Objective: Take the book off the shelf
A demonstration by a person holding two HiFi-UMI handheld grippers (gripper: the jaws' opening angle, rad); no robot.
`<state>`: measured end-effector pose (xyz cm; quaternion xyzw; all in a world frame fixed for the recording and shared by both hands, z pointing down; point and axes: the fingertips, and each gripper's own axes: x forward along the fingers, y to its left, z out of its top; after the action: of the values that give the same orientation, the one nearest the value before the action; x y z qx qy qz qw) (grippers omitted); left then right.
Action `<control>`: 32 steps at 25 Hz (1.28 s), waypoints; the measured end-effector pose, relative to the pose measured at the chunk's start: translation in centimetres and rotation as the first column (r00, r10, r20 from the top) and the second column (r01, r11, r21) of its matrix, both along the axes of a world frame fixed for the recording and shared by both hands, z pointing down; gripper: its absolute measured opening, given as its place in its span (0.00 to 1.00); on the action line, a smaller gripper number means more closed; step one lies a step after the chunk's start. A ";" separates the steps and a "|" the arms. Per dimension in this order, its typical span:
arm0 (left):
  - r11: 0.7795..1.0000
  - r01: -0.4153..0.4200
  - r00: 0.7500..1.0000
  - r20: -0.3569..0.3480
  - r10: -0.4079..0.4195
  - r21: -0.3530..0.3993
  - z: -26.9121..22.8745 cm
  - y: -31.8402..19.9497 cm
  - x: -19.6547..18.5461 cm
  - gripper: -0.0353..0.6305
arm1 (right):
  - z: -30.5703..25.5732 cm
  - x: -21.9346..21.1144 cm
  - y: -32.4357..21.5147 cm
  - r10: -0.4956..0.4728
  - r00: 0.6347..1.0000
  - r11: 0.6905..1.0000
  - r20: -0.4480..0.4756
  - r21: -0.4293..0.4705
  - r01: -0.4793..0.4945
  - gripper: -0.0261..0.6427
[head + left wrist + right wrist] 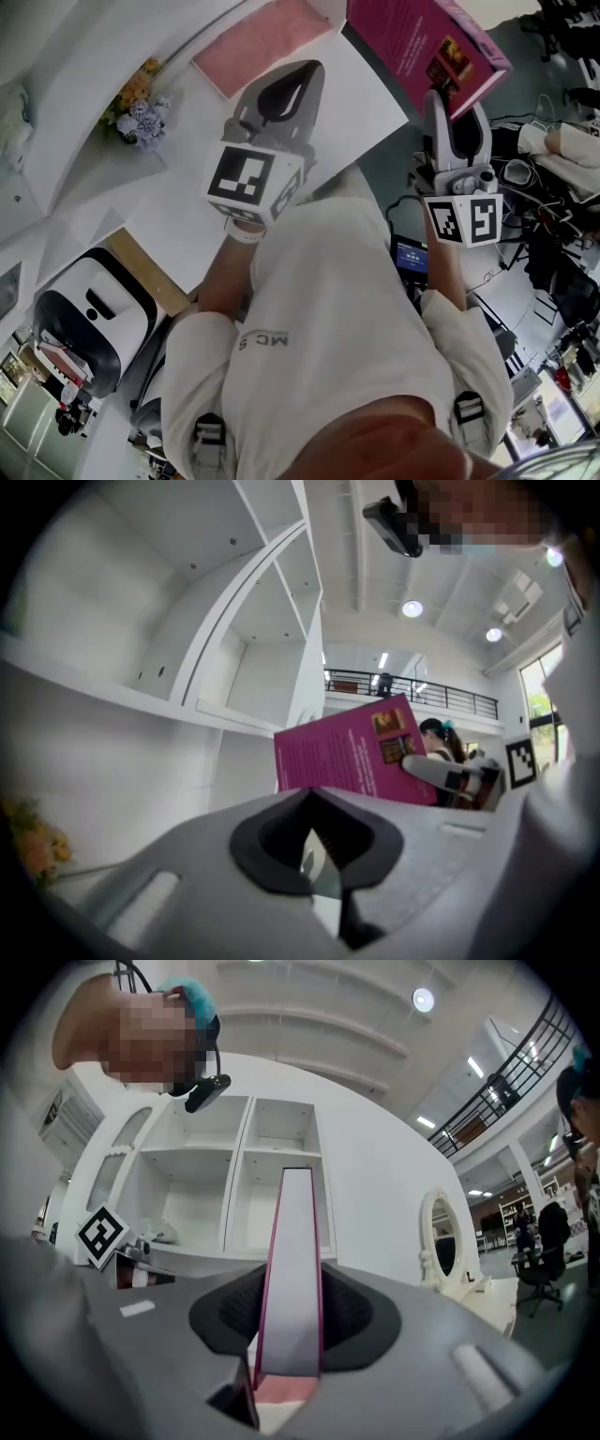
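My right gripper (456, 105) is shut on a magenta book (412, 42) and holds it in the air, away from the white shelf unit (281, 1138). In the right gripper view the book's page edge (292, 1260) stands upright between the jaws of that gripper (292, 1286). In the left gripper view the book's back cover (352, 752) is tilted, with the right gripper (441, 772) clamped on its lower corner. Beside it, my left gripper (312, 70) is raised toward the white wall and shut on nothing; its joined tips (309, 796) fill the lower half of its own view.
Empty white shelf compartments (262, 667) rise to the left. Nearby are a pink panel (267, 42) and a flower bunch (136, 105). An oval mirror (438, 1237) stands right of the shelf. A white machine (89, 319) sits lower left, and cables and clutter (553, 187) lie at right.
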<state>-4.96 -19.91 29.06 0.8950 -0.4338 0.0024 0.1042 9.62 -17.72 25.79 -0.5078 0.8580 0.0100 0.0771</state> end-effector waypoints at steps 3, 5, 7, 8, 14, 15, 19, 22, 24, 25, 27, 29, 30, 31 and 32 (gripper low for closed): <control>1.000 0.007 1.000 0.003 -0.007 -0.028 1.5 0.7 -0.1 0.05 | 3.6 -0.2 0.7 -0.021 1.000 0.995 -0.019 -0.098 0.019 0.25; 0.999 0.012 1.000 -0.001 -0.012 -0.052 2.7 1.4 -0.5 0.05 | 6.4 -0.9 1.4 -0.042 0.999 0.986 -0.035 -0.165 0.036 0.25; 0.997 0.019 1.000 -0.005 -0.019 -0.076 3.9 2.1 -0.8 0.05 | 9.0 -1.5 1.8 -0.063 0.997 0.972 -0.042 -0.228 0.052 0.25; 0.996 0.021 1.000 -0.003 -0.022 -0.087 4.5 2.4 -0.9 0.05 | 10.1 -1.7 2.0 -0.071 0.996 0.966 -0.043 -0.253 0.058 0.25; 0.985 0.048 0.999 0.010 -0.047 -0.168 8.8 4.4 -2.0 0.05 | 14.2 -2.5 2.8 -0.099 0.994 0.933 -0.049 -0.353 0.075 0.25; 0.981 0.062 0.998 0.011 -0.061 -0.181 9.4 4.7 -2.4 0.05 | 14.6 -2.7 2.8 -0.102 0.994 0.928 -0.049 -0.364 0.077 0.25; 0.972 0.095 0.995 0.040 -0.088 -0.214 11.7 6.1 -3.1 0.05 | 16.1 -3.1 3.2 -0.119 0.991 0.914 -0.059 -0.397 0.086 0.25; 0.971 0.088 0.995 0.072 -0.074 -0.223 12.8 7.4 -2.7 0.05 | 17.1 -3.1 3.2 -0.118 0.992 0.900 -0.051 -0.427 0.085 0.25; 0.969 0.078 0.995 0.085 -0.059 -0.234 13.4 8.2 -2.1 0.05 | 17.6 -3.1 3.2 -0.118 0.992 0.894 -0.052 -0.440 0.083 0.25; 0.967 0.072 0.995 0.087 -0.052 -0.243 13.8 8.6 -1.8 0.06 | 17.7 -3.2 3.3 -0.121 0.991 0.893 -0.058 -0.443 0.083 0.25; 0.965 0.063 0.995 0.086 -0.043 -0.254 14.2 9.2 -1.4 0.06 | 18.0 -3.3 3.3 -0.130 0.989 0.890 -0.065 -0.447 0.087 0.25; 0.965 0.063 0.996 0.082 -0.043 -0.254 14.2 9.3 -1.1 0.06 | 18.1 -3.3 3.0 -0.137 0.989 0.887 -0.063 -0.451 0.095 0.25; 0.966 0.065 0.996 0.080 -0.046 -0.251 14.2 9.3 -1.1 0.06 | 18.1 -3.2 2.9 -0.141 0.988 0.885 -0.060 -0.455 0.098 0.25; 0.966 0.068 0.996 0.080 -0.050 -0.250 14.2 9.2 -1.2 0.06 | 18.2 -3.0 2.8 -0.144 0.988 0.882 -0.056 -0.461 0.102 0.25; 0.965 0.072 0.995 0.080 -0.054 -0.251 14.3 9.2 -1.2 0.05 | 18.3 -2.8 2.9 -0.147 0.988 0.877 -0.052 -0.468 0.106 0.25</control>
<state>-6.21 -10.67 43.35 0.8593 -0.4617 0.0869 0.2021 6.80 -14.79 44.11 -0.4534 0.8692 -0.1787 -0.0829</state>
